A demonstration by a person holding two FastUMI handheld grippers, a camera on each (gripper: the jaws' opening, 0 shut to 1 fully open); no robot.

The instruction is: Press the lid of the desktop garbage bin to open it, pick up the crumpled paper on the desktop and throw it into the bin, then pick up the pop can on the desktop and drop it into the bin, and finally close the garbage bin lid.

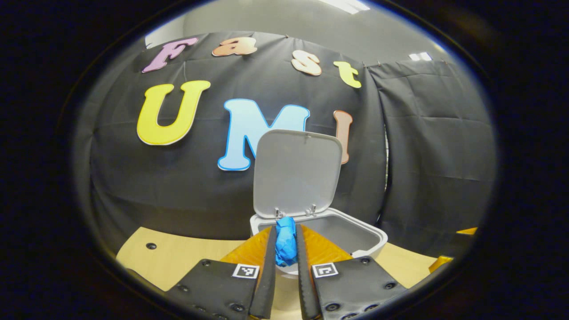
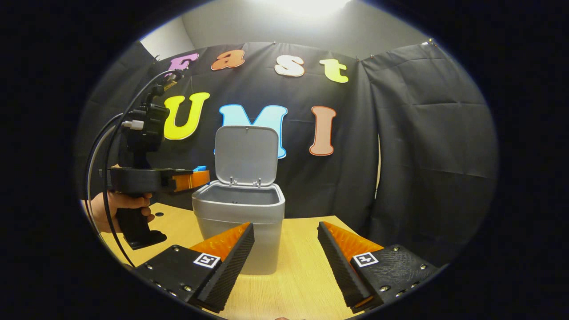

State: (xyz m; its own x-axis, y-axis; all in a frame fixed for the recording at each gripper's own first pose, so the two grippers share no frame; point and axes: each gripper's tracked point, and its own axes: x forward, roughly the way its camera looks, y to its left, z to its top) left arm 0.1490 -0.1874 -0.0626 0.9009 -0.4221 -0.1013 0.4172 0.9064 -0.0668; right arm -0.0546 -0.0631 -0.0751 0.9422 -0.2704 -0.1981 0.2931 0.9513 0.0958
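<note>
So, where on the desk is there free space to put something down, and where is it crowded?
Bare wood lies in front of the bin, between it and the right claw, and onward to the right up to the black cloth wall. Left of the bin it is crowded: the left claw, shut on the blue crumpled paper, hangs there by the rim, under the raised lid.

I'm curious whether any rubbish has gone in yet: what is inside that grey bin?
The bin stands open, lid up. The inner walls in sight look bare; its floor is hidden by the rim. Blue crumpled paper sits pinched in the left gripper above it.
</note>
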